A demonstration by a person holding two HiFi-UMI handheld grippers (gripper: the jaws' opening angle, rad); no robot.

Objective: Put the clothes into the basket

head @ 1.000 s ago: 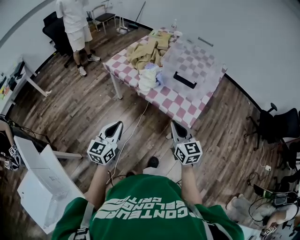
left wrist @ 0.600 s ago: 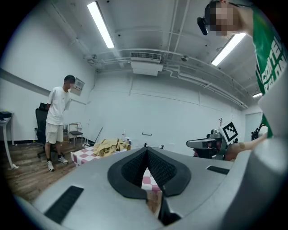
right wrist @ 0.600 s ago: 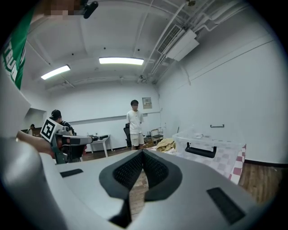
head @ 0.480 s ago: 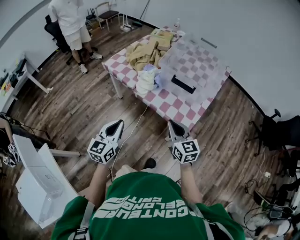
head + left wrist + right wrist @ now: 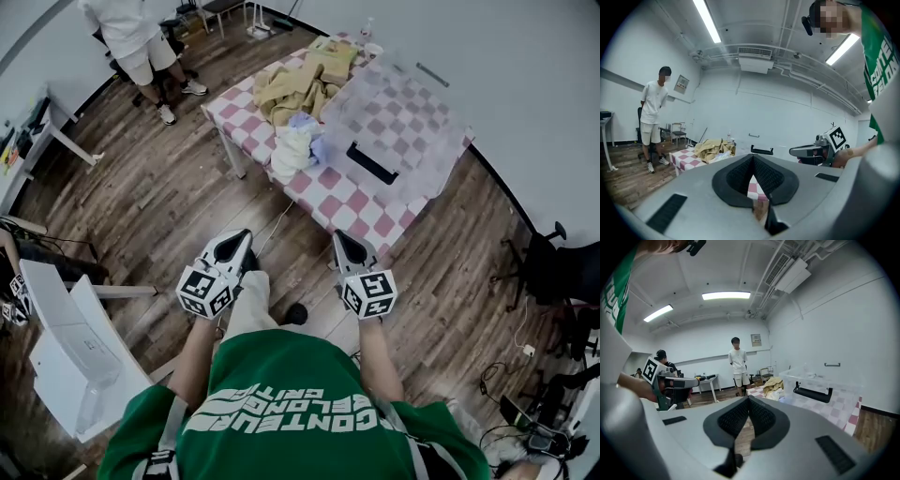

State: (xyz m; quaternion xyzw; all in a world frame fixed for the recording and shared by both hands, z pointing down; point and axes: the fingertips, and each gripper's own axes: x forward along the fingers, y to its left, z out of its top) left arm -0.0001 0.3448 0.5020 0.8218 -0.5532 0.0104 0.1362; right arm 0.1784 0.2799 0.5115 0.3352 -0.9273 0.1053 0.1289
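A pile of tan and yellow clothes (image 5: 302, 82) lies on the far left part of the red-and-white checkered table (image 5: 366, 202); white and pale blue garments (image 5: 295, 150) hang at its near left edge. A clear plastic basket (image 5: 394, 117) with a black handle (image 5: 372, 163) stands on the table's right part. My left gripper (image 5: 238, 242) and right gripper (image 5: 343, 242) are both shut and empty, held over the wood floor short of the table. In the right gripper view the basket (image 5: 820, 383) and clothes (image 5: 772, 385) lie ahead to the right.
A person in white (image 5: 136, 37) stands on the floor beyond the table's left end. A white desk (image 5: 37, 150) is at far left, a white board (image 5: 70, 361) near my left, office chairs (image 5: 553, 262) at right. A cable (image 5: 272, 239) trails from the table.
The view has moved forward, so the table sits nearer and lower in frame. Both grippers stay shut, side by side. My leg has stepped out between them.
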